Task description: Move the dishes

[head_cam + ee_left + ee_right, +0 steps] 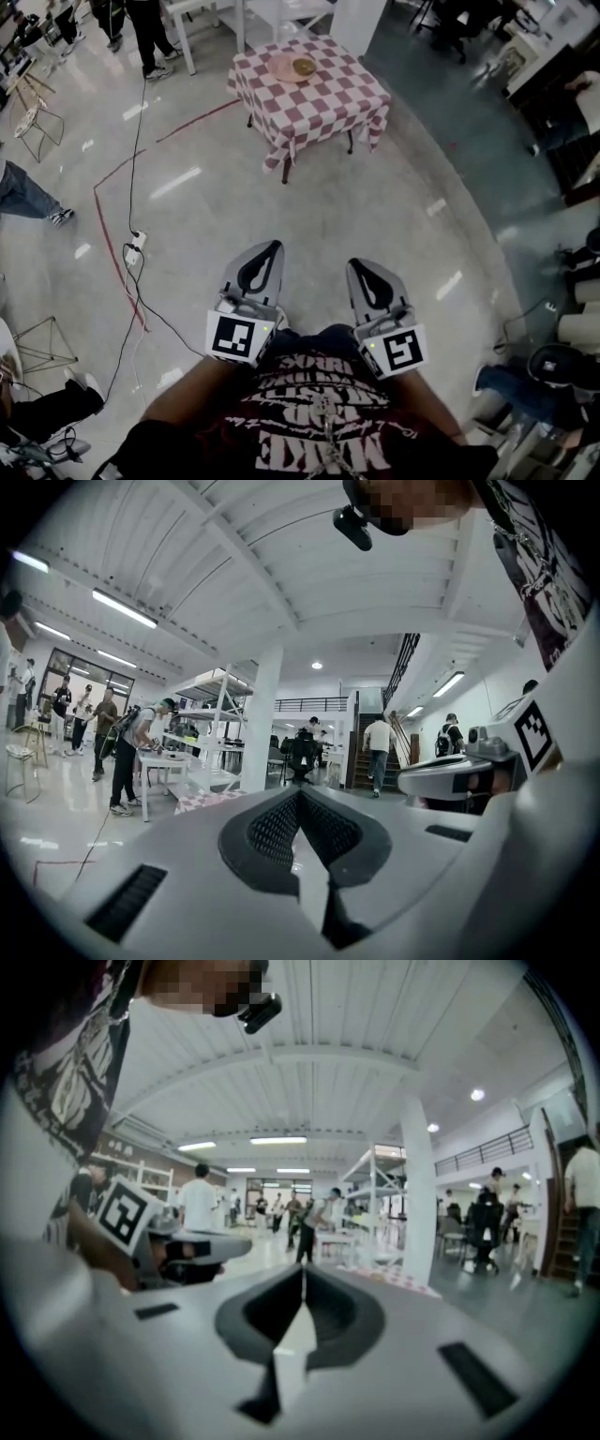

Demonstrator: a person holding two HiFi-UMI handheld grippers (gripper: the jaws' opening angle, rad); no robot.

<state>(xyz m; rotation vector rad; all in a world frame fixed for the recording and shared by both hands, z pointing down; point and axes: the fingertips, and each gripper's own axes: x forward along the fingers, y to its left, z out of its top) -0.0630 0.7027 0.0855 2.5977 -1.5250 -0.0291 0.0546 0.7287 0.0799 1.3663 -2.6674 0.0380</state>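
A pink plate (282,67) and a small yellow-brown bowl (304,67) sit on a table with a red-and-white checked cloth (323,105), far ahead across the floor. Both grippers are held close to the person's body and point toward that table, well short of it. The left gripper (269,249) (300,791) has its jaws closed tip to tip with nothing between them. The right gripper (364,269) (304,1267) is likewise shut and empty. A corner of the checked cloth (202,801) shows low in the left gripper view, and the cloth (409,1284) appears again in the right gripper view.
A black cable and a white power strip (137,242) lie on the glossy floor at left, beside a red tape line (111,234). People stand at the far left and sit along the right edge. A white pillar (261,719) and shelving stand behind the table.
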